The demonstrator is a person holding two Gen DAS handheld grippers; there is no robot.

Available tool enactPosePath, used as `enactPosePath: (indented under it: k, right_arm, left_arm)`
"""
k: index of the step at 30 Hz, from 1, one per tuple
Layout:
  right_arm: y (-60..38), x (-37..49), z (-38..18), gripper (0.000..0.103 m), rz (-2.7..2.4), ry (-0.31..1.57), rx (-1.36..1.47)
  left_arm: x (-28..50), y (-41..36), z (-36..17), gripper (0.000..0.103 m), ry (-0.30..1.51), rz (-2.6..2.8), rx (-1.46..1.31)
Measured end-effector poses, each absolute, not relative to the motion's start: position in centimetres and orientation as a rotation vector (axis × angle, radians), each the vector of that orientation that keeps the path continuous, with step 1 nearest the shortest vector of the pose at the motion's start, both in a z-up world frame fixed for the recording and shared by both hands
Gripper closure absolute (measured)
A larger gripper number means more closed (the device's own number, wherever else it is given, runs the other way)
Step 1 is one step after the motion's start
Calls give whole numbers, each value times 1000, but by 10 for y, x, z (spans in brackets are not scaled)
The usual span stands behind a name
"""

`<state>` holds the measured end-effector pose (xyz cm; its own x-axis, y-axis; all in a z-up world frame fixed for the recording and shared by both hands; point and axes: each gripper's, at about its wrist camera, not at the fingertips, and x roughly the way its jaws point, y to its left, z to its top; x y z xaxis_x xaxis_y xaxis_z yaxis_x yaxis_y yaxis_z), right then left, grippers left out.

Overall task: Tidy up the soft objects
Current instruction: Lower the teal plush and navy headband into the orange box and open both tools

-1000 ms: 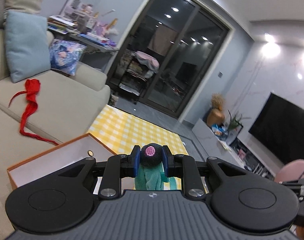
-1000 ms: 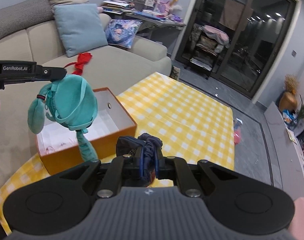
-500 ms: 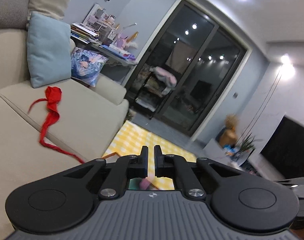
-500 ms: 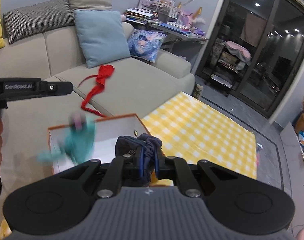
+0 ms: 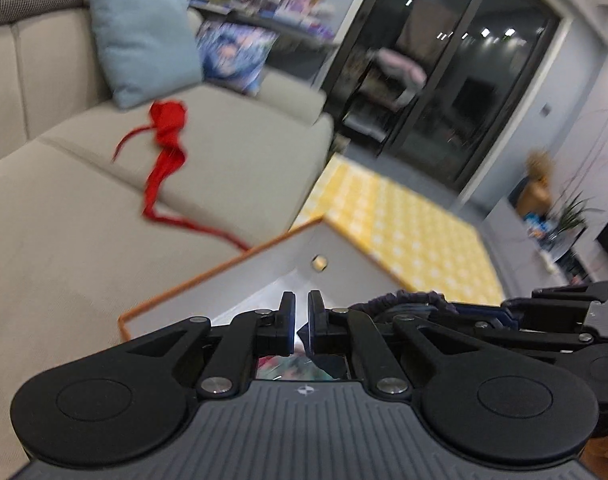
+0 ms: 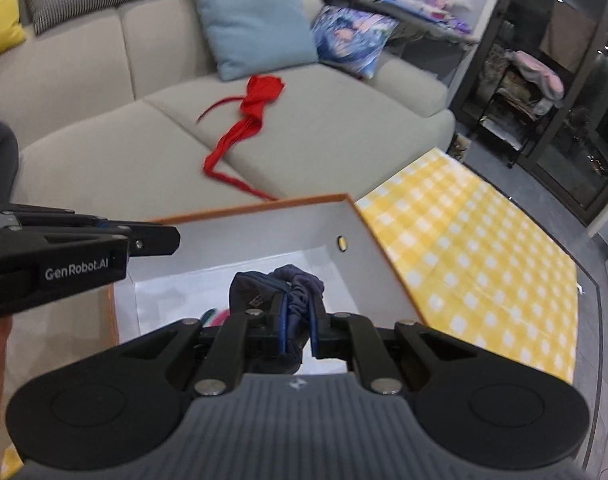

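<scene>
Beige sofa (image 6: 115,168) behind, my right tongs (image 6: 297,314) clamped a navy cloth (image 6: 279,286) over the orange box (image 6: 384,248); my empty left tongs (image 5: 299,320), marked "GenRobot.AI", had closed.

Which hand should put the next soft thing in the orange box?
Probably the right. The right gripper is shut on the dark blue cloth, right above the orange box. The left gripper is shut with nothing in it.
</scene>
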<state>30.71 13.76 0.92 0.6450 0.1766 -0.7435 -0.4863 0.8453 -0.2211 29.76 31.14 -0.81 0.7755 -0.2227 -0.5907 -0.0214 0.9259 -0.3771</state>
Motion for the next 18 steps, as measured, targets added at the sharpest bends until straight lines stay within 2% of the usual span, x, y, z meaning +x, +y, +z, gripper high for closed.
enactPosePath:
  k: [18]
  right_arm:
    - [172,372,-46,95,555,854,-413]
  left_arm:
    - [315,314,-44,95,848,-10,-347]
